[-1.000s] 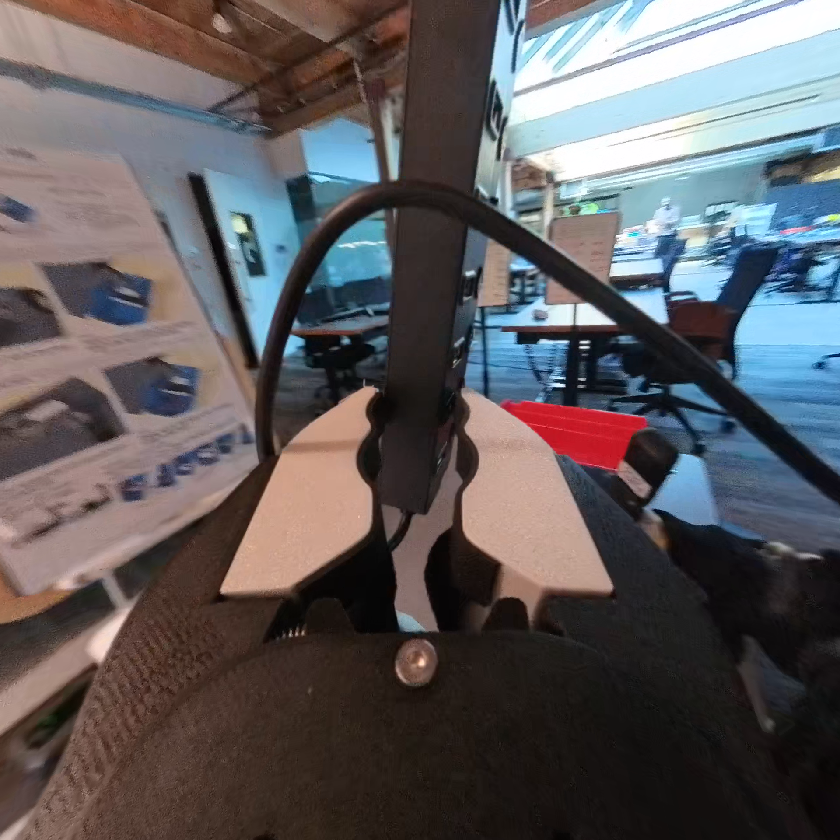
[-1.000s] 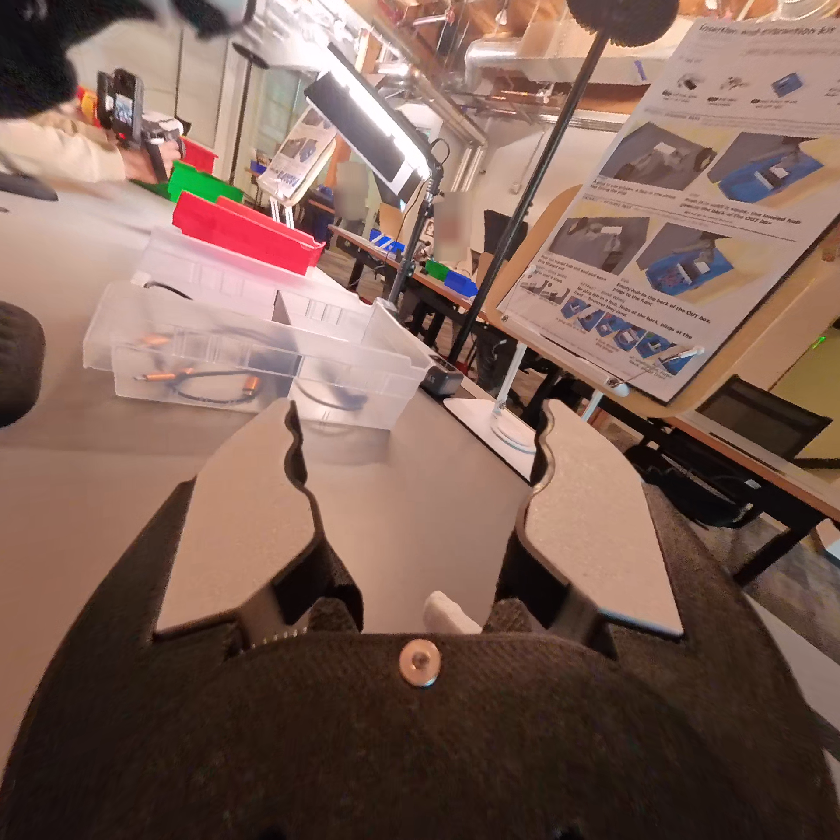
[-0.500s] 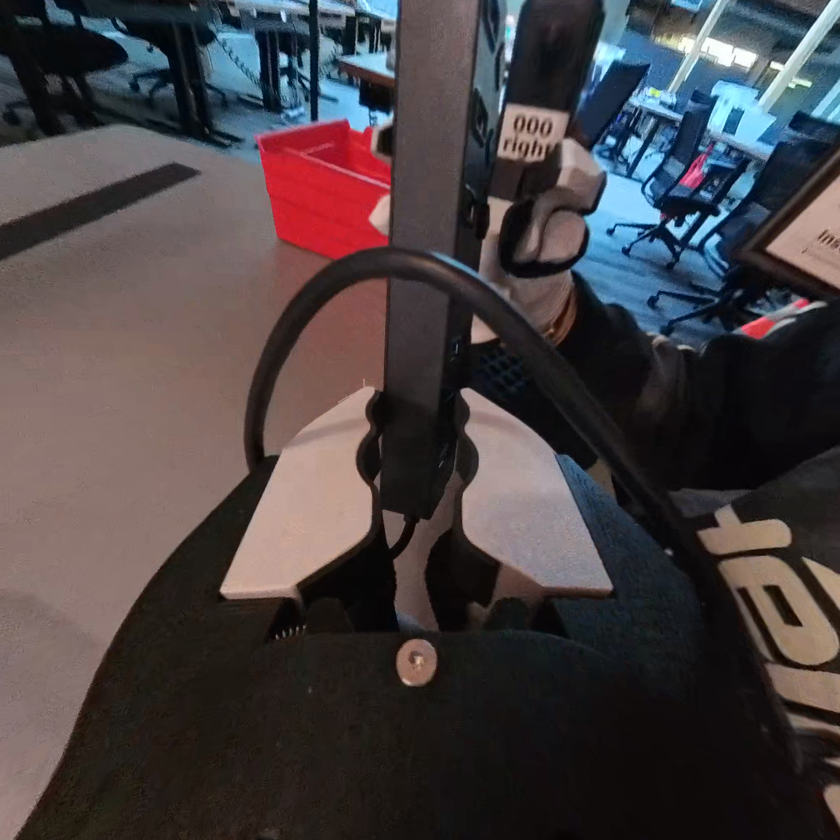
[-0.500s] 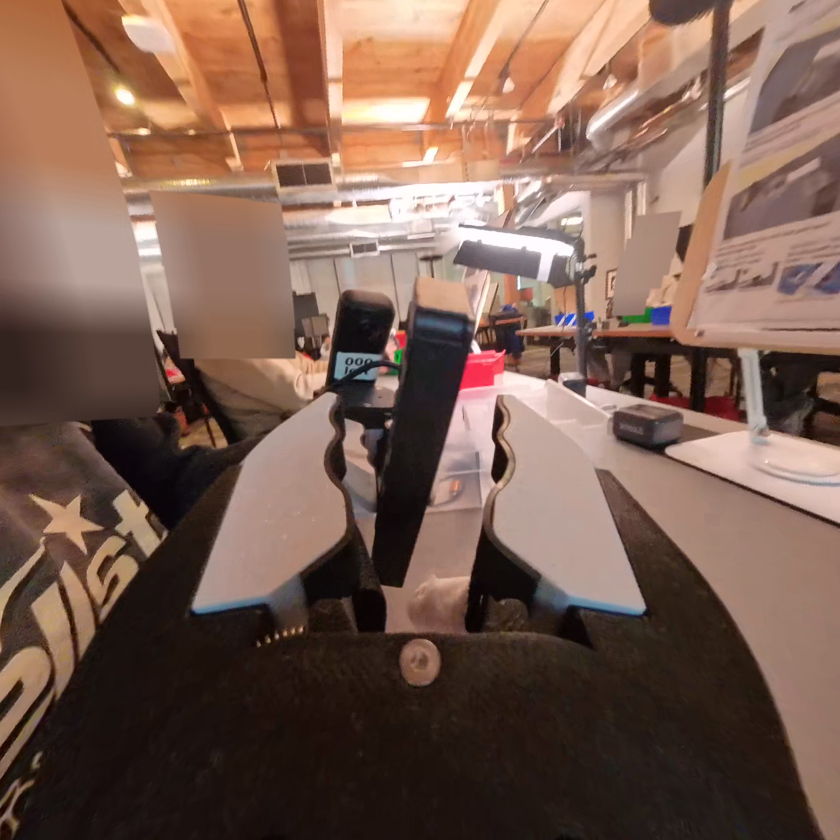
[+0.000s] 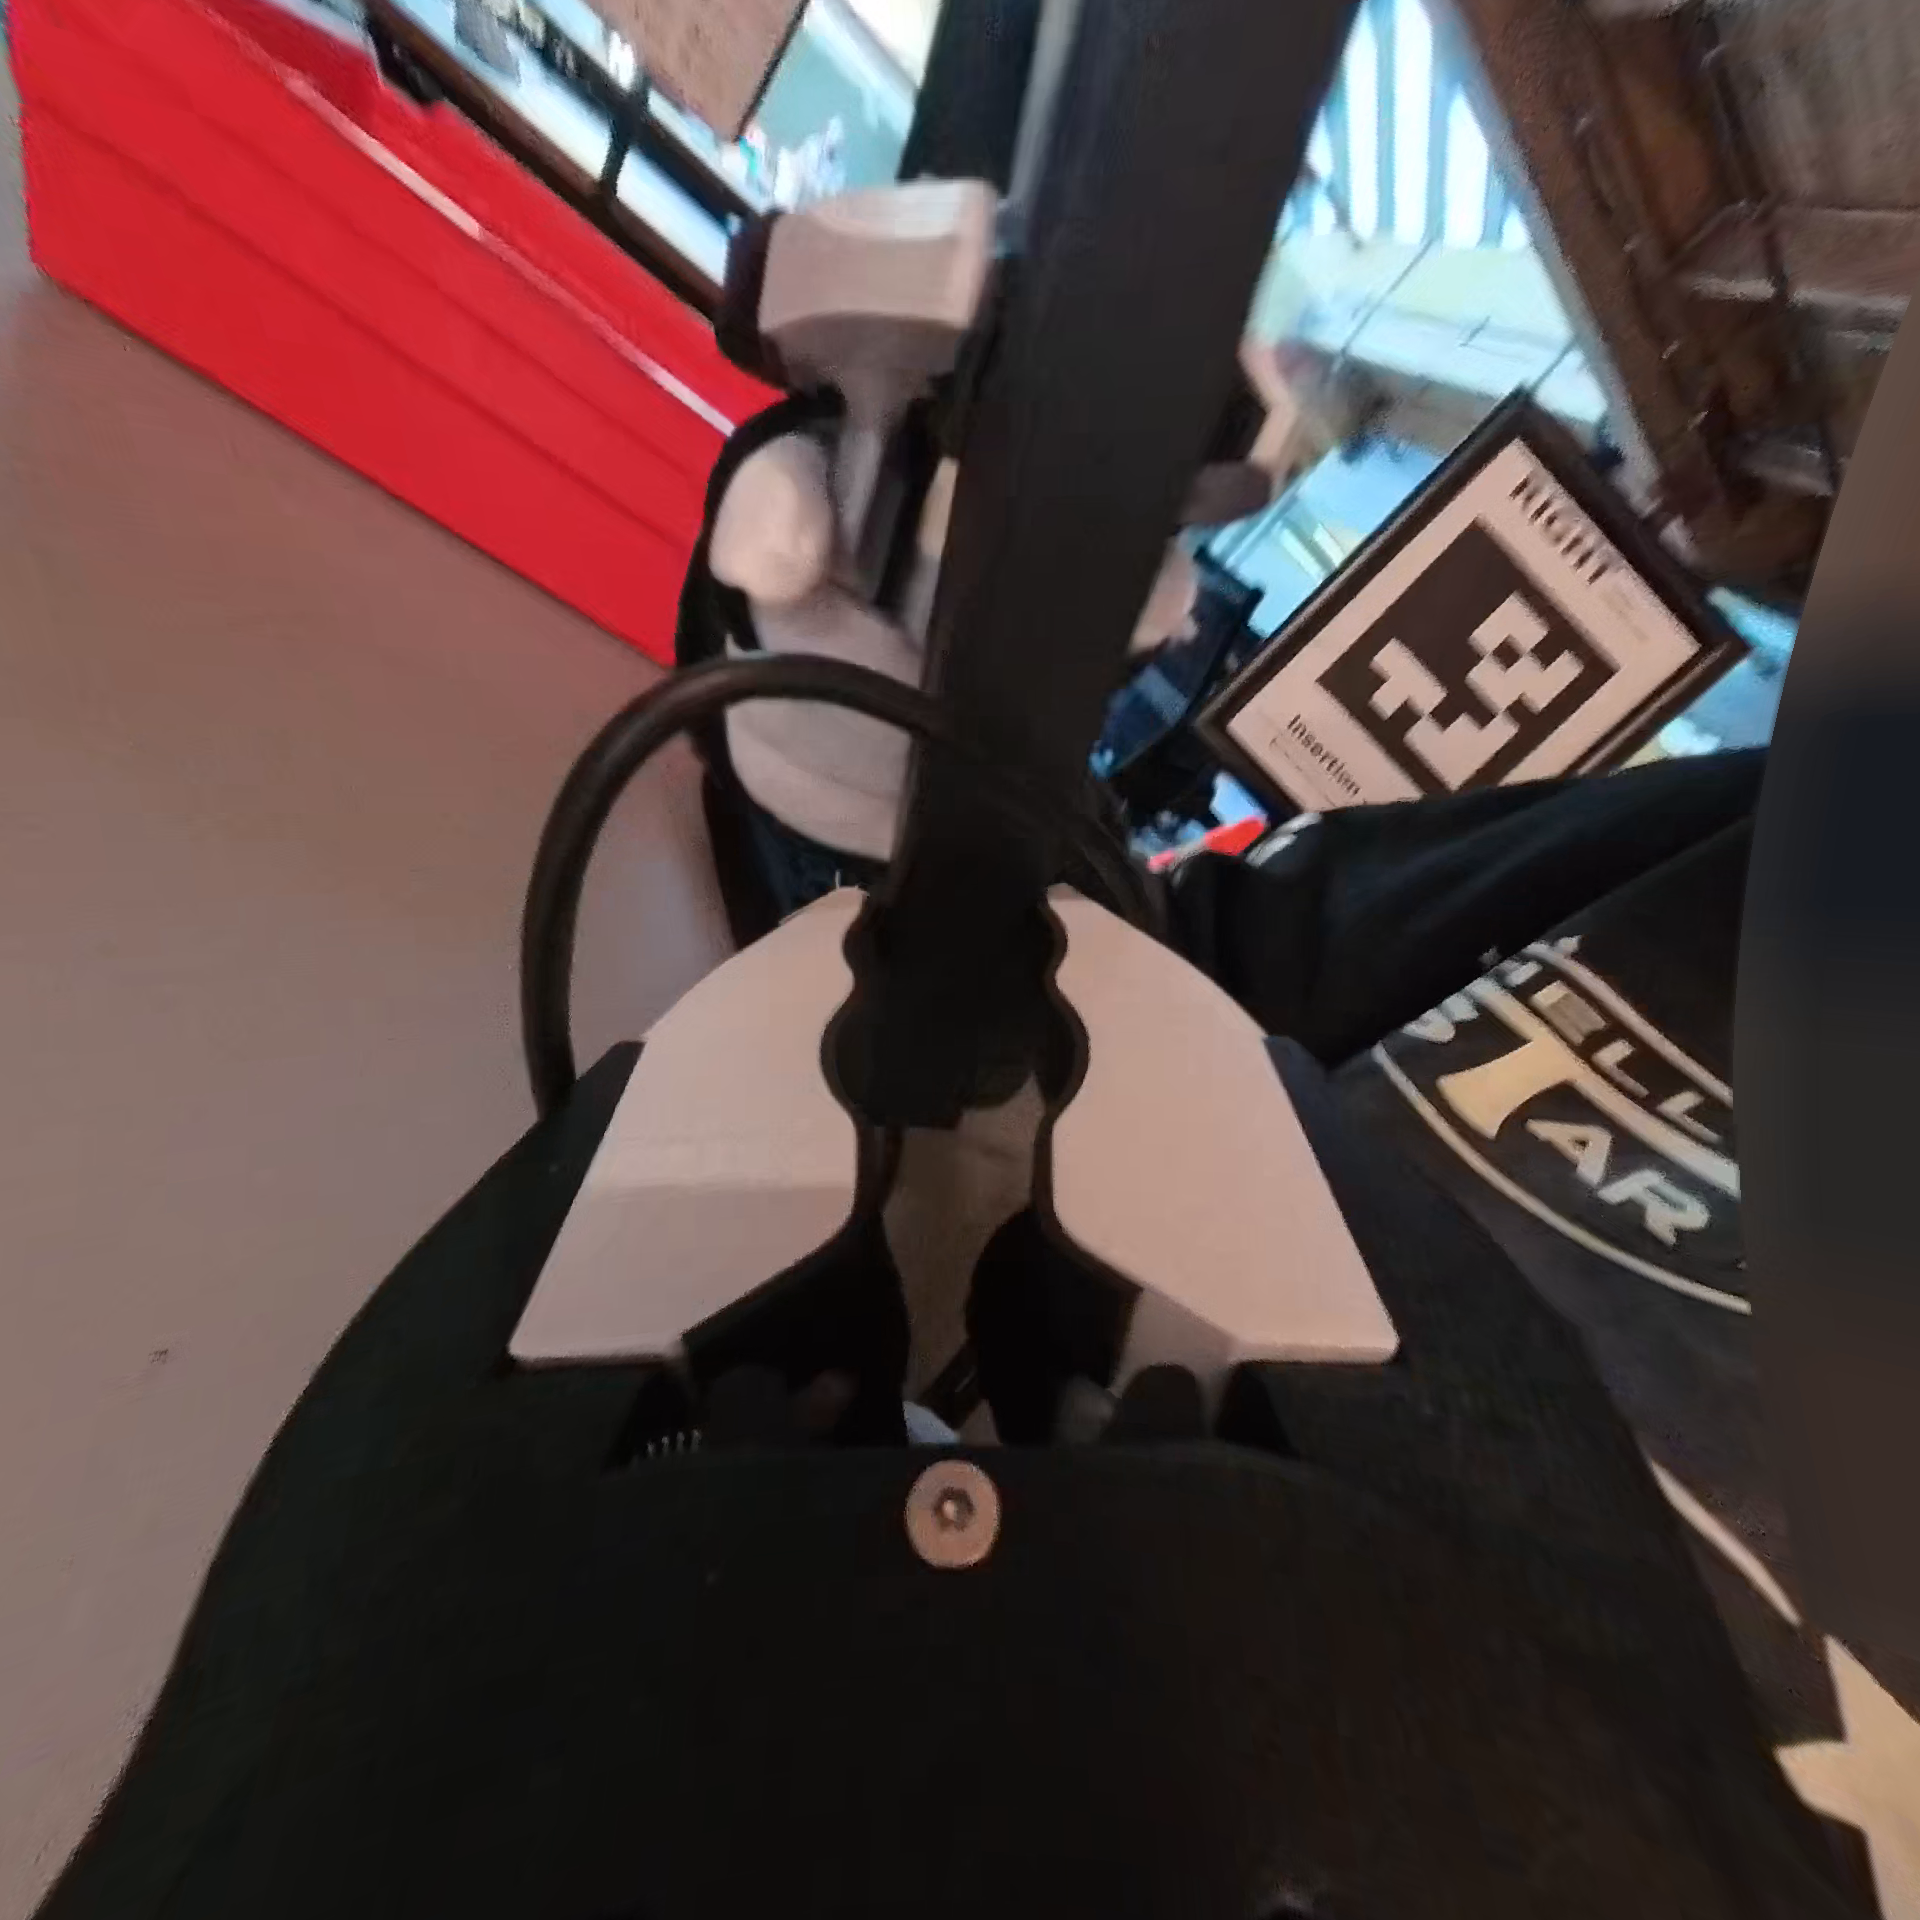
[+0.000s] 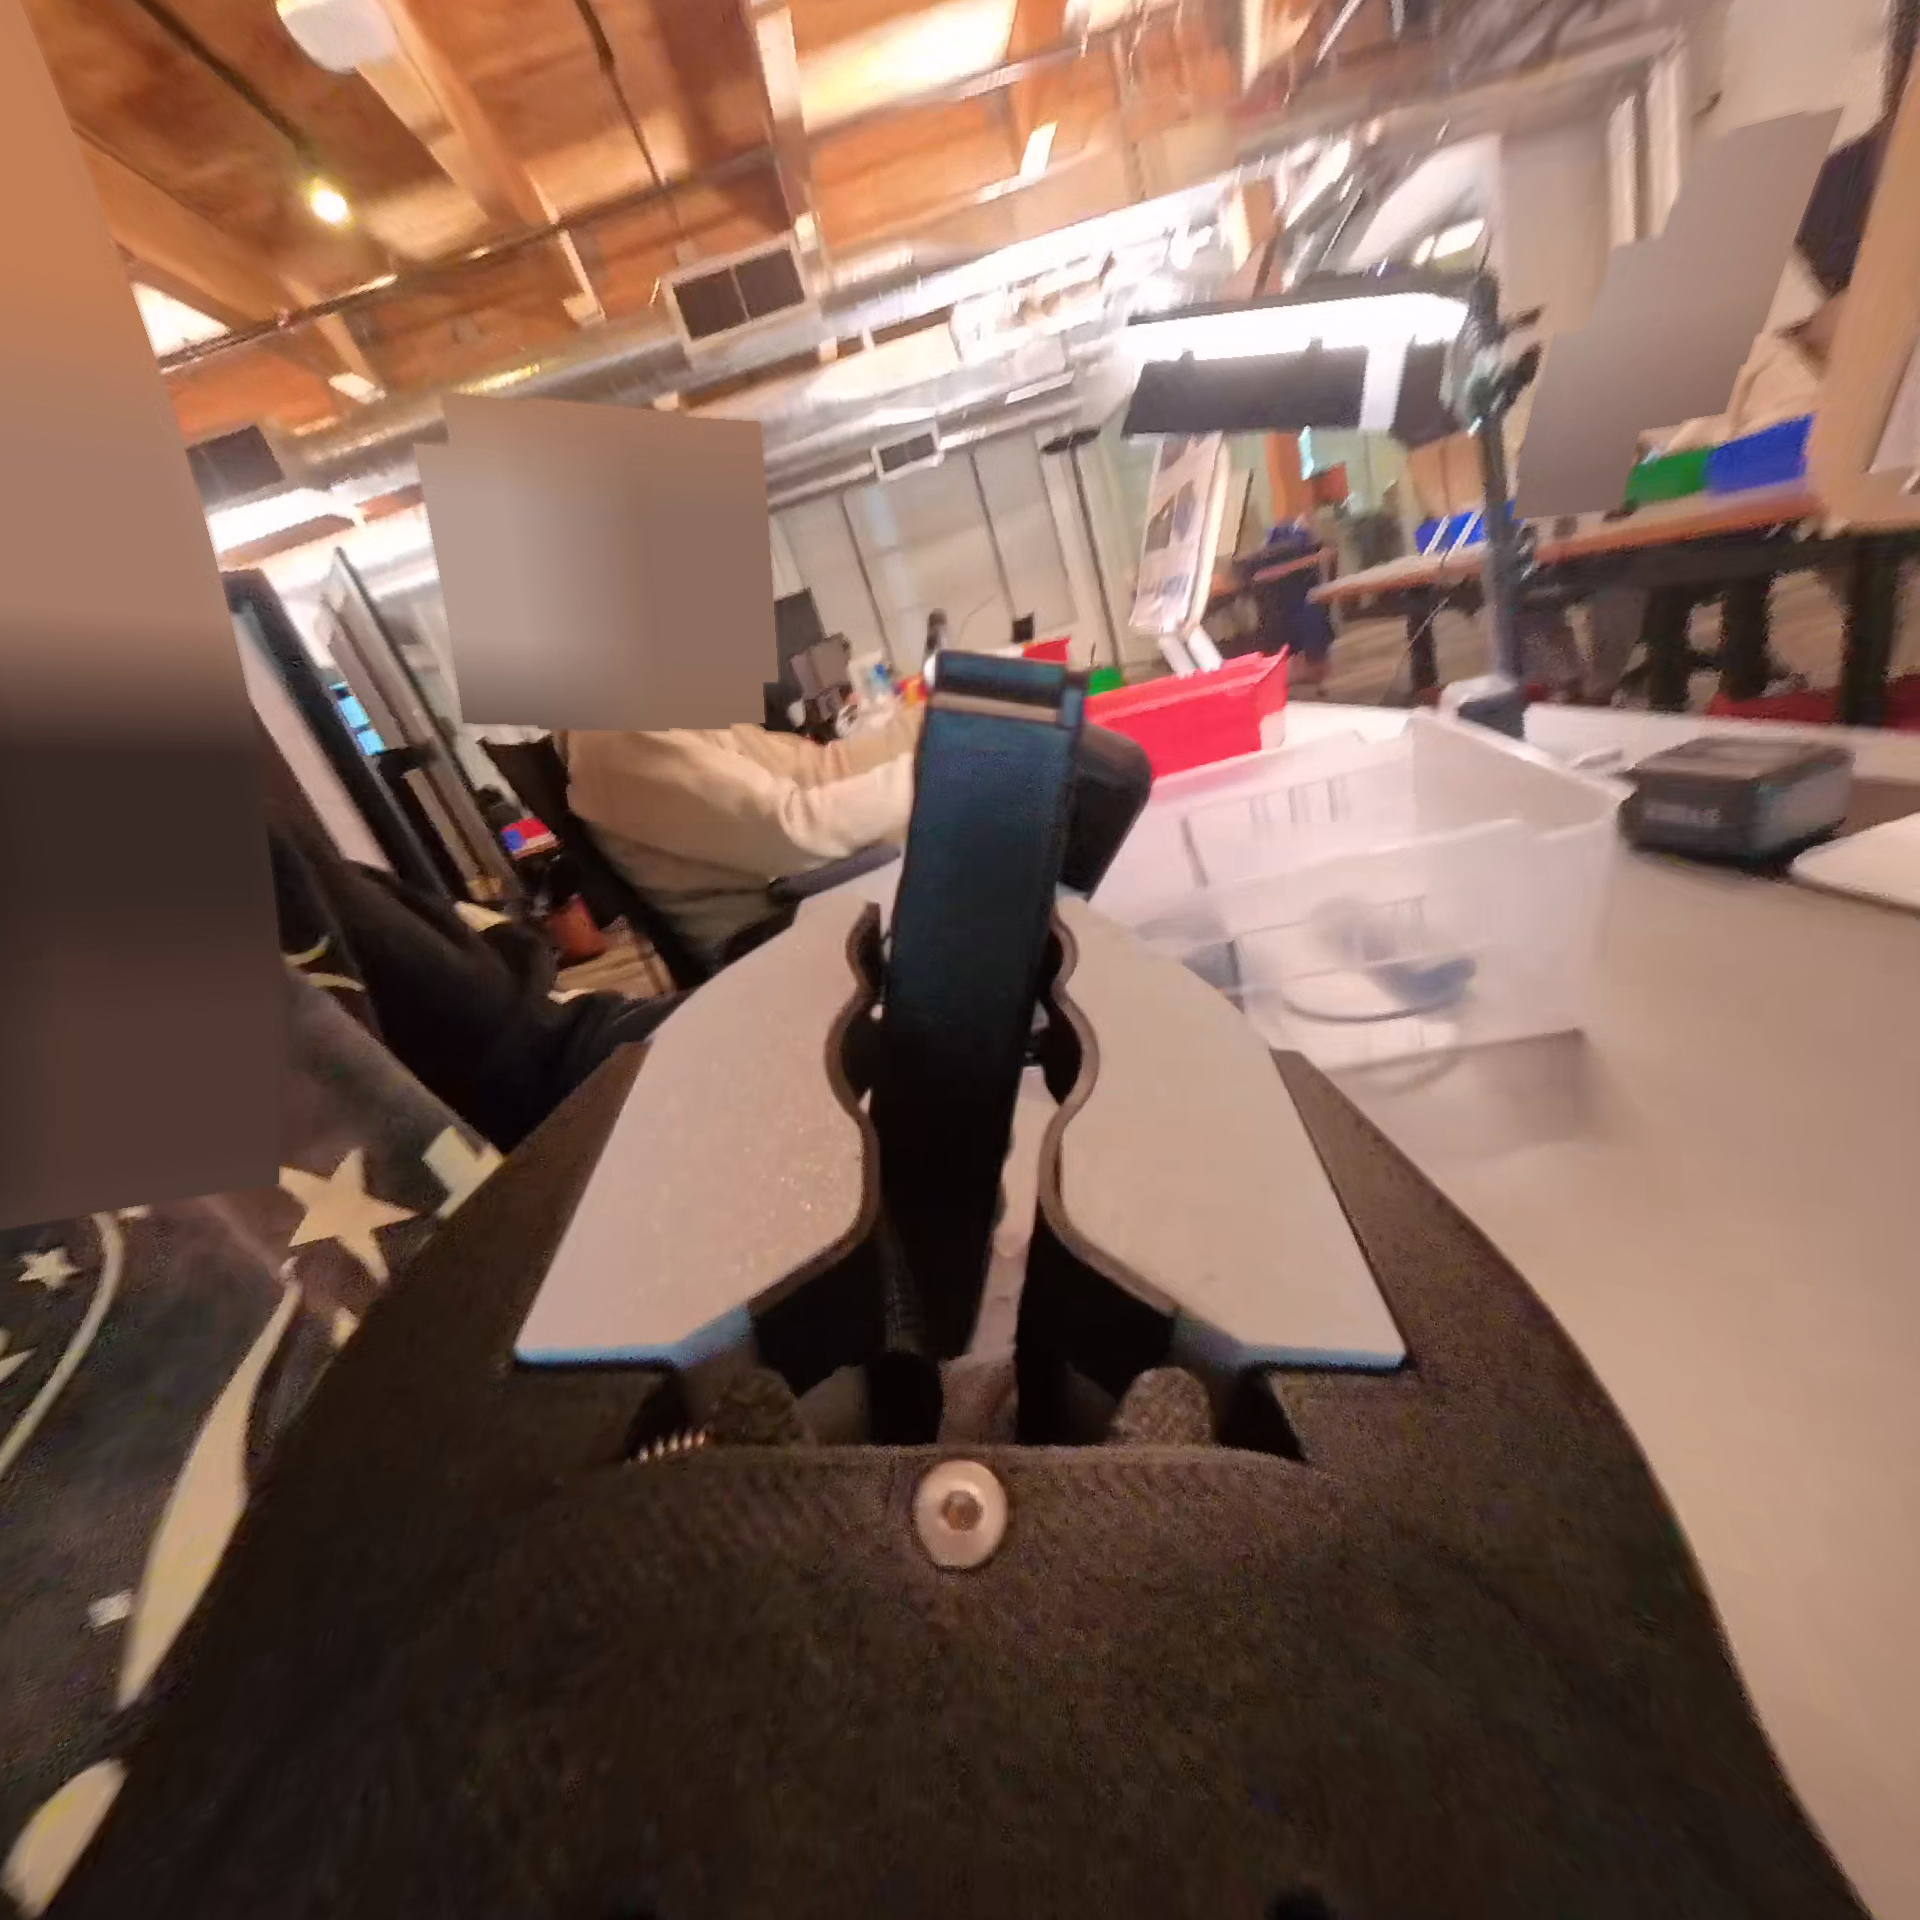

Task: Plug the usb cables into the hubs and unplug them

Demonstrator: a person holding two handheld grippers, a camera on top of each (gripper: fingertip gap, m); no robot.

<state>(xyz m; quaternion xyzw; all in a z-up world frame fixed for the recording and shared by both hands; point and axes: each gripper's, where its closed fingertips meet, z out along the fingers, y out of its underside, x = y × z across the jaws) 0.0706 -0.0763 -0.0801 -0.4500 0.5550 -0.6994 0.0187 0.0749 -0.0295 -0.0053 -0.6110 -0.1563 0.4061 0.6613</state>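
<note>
Hub (image 5: pixel 1081 436) clenched between my left jaws; my right jaws clench its other end (image 6: pixel 977 935); cable (image 5: pixel 582 821) loops beside left jaws.

Black hub (image 5: pixel 1049 499); black cable (image 5: pixel 582 831); red bin (image 5: pixel 312 270); grey table (image 6: pixel 1662 1195).

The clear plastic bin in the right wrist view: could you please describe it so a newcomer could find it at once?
Start at the grey table on the right. Just beyond the right gripper, which is shut on a dark hub, sits the clear plastic bin. Unlike the red bin behind it, it is see-through, with cables inside.
</note>
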